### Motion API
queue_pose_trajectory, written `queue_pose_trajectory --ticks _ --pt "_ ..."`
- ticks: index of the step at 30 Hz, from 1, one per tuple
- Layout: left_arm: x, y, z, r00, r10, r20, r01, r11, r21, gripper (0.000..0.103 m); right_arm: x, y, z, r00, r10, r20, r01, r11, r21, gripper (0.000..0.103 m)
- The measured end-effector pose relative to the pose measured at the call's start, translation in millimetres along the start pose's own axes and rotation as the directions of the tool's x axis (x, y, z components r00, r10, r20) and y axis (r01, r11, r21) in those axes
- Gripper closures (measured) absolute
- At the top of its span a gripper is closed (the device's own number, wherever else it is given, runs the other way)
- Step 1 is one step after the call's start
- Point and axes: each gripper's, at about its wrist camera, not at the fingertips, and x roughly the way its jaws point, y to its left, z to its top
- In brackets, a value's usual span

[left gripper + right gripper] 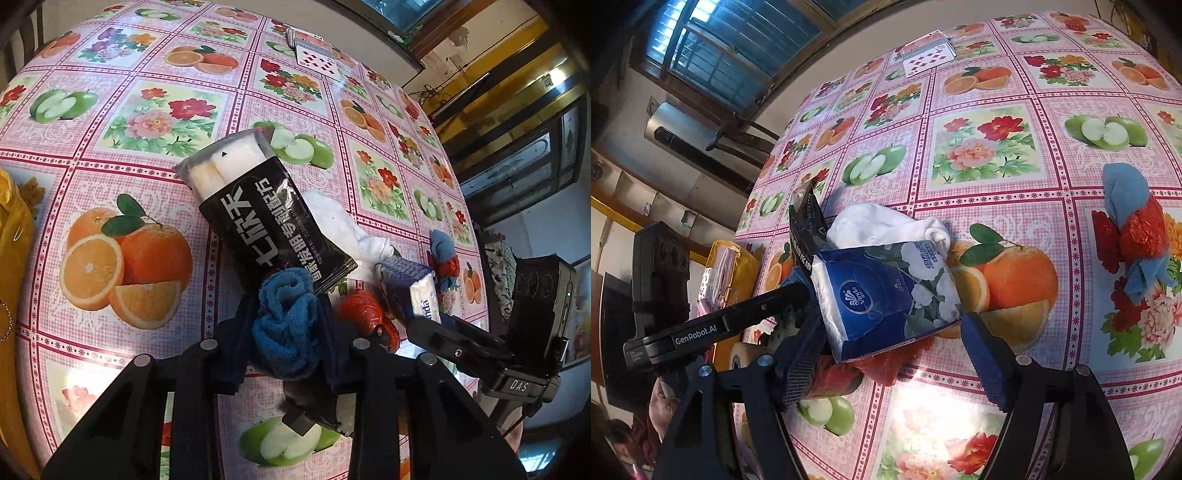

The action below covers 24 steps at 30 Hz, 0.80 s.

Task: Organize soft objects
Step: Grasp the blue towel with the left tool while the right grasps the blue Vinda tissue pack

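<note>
Two hand-held grippers: left (286, 325) clamps blue towel (286, 317); right (886, 354) gapes around tissue pack (886, 291), contact unclear.

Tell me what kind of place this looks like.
Probably a lived-in home dining area: a round table under a pink fruit-and-flower plastic tablecloth, loose playing cards at its far edge, and a barred window beside it.
</note>
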Motion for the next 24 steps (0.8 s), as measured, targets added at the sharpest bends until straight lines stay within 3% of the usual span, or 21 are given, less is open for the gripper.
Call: queue_pose_trajectory --ticks 6,12,16,18,24 --pt "-12.2 6.1 -6.0 0.997 0.067 0.039 -0.067 0.998 0.019 0.083 -8.2 0.9 -5.0 0.999 0.01 0.033 -0.01 1.0 0.005 0.028" --pt "-30.6 20.2 -18.8 0.991 0.109 0.083 -0.111 0.994 0.02 0.084 -19.8 7.3 -8.5 0.998 -0.014 0.057 0.015 1.0 -0.012 0.03" --pt "-33.6 22.9 -25.7 0.99 0.118 0.08 -0.12 0.992 0.023 0.084 -21.6 3.5 -3.8 0.995 0.051 0.081 -0.054 0.998 0.029 0.023" --pt "-33.7 23.1 -28.1 0.99 0.118 0.082 -0.12 0.993 0.016 0.084 -19.4 3.5 1.5 0.996 0.051 0.069 -0.053 0.998 0.028 0.013" --pt "-32.9 21.4 -31.1 0.991 0.119 0.068 -0.12 0.993 0.014 0.083 5.4 11.1 19.0 0.999 0.024 -0.028 -0.027 0.995 -0.097 0.013"
